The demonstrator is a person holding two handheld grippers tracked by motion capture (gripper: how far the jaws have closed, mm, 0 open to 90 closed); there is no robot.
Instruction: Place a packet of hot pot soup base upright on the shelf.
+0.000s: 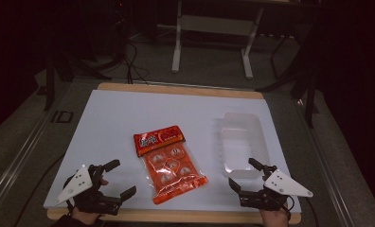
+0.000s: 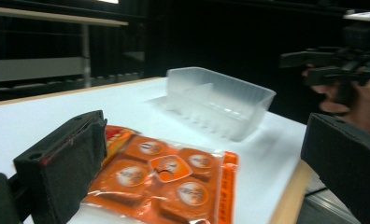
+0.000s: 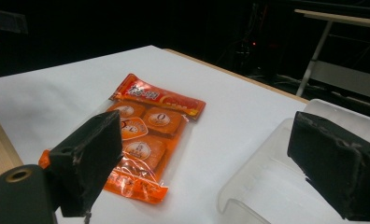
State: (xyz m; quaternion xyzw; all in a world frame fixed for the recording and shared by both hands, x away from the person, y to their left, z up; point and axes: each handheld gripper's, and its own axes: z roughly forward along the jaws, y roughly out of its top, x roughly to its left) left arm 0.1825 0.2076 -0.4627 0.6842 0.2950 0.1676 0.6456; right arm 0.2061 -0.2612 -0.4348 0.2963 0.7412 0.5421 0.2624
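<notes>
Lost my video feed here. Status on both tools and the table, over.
Left tool open, empty, near table edge. Right tool open, empty, by clear tray. Orange snack pack flat between them, untouched. Nothing in the way.

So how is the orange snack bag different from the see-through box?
The orange plastic snack bag lies flat and is full of wrapped pieces; the clear plastic box stands taller, open-topped and empty. The bag is colourful, the box frosty. Both rest on the white table, untouched.
</notes>
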